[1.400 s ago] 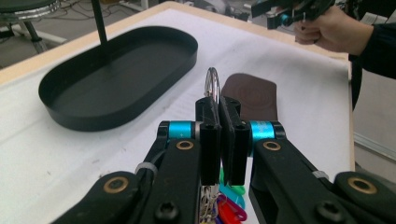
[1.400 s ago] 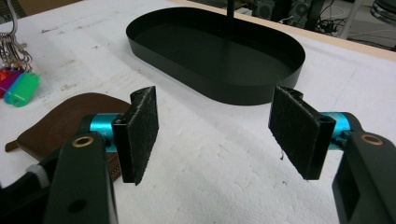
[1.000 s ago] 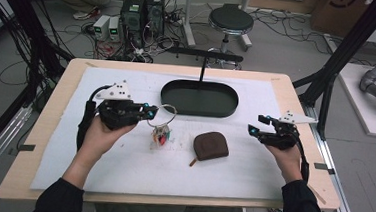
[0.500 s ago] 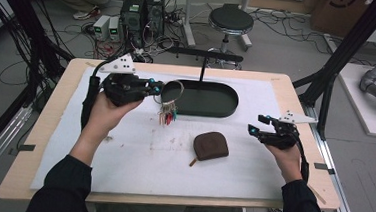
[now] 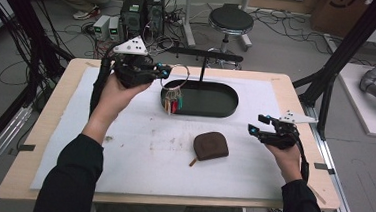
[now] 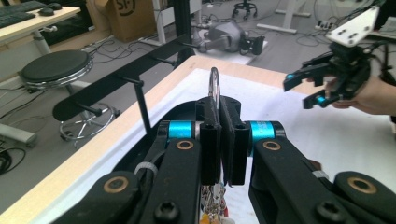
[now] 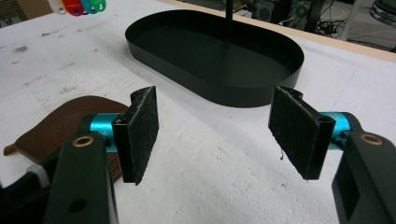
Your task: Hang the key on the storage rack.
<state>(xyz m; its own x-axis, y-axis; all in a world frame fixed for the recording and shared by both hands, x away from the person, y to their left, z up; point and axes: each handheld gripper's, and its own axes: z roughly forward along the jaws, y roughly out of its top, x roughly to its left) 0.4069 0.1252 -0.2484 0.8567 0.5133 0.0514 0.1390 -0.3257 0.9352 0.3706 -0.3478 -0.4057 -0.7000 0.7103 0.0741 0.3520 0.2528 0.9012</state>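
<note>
Pinching the key ring [image 5: 176,77], the left hand-held gripper [image 5: 164,72] should approach the rack's peg [image 6: 132,81] squarely; right hand-held gripper [image 5: 253,129] spread, idle.

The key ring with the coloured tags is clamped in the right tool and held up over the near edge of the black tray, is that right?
Wrong tool. The key ring is clamped in the left tool, as the high view shows; the right tool stands open with nothing between its pads. The keys do hang over the near edge of the black tray.
</note>
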